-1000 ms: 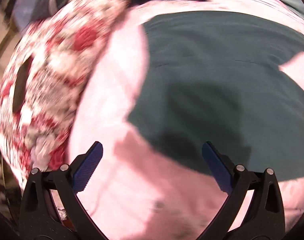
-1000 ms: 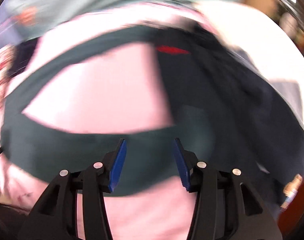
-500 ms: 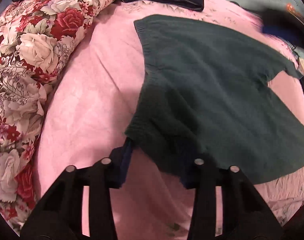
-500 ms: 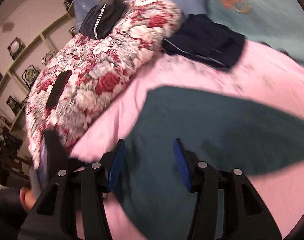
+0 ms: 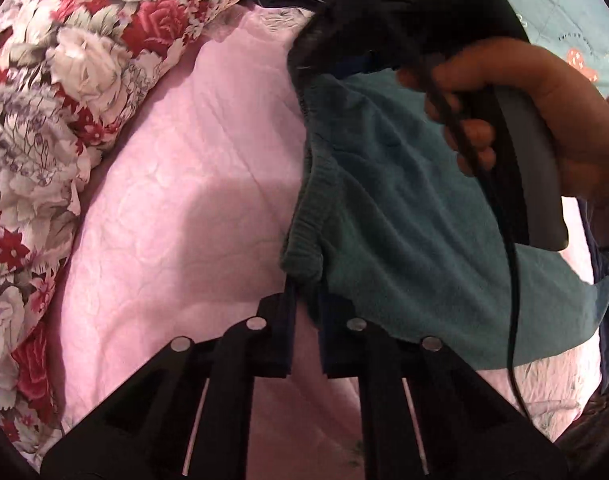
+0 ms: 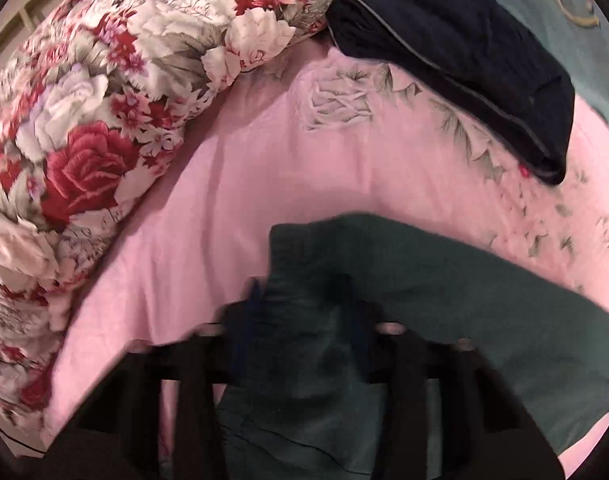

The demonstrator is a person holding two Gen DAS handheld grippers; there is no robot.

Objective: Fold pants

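The green pants (image 5: 404, 208) lie on a pink bed sheet (image 5: 184, 200), their ribbed waistband toward the flowered quilt (image 5: 64, 80) bunched along the left edge. In the left wrist view the left tongs (image 5: 304, 316) are closed almost together on the near corner of the waistband, with the cloth bunched between the dark pads. Above, the right tongs (image 5: 332, 52) reach down to the far end of the same waistband; a hand (image 5: 544, 120) grips their grey handle and a black cable hangs across the cloth, so much of the pants behind is hidden.

The right wrist view is smeared by motion around the tongs. The right tongs (image 6: 304, 320) stand partly apart with green cloth between and over the pads, but I cannot tell whether they grip it. The pants run out of sight at the right edge. A folded dark garment (image 6: 464, 60) rests beyond on the sheet, beside the quilt.
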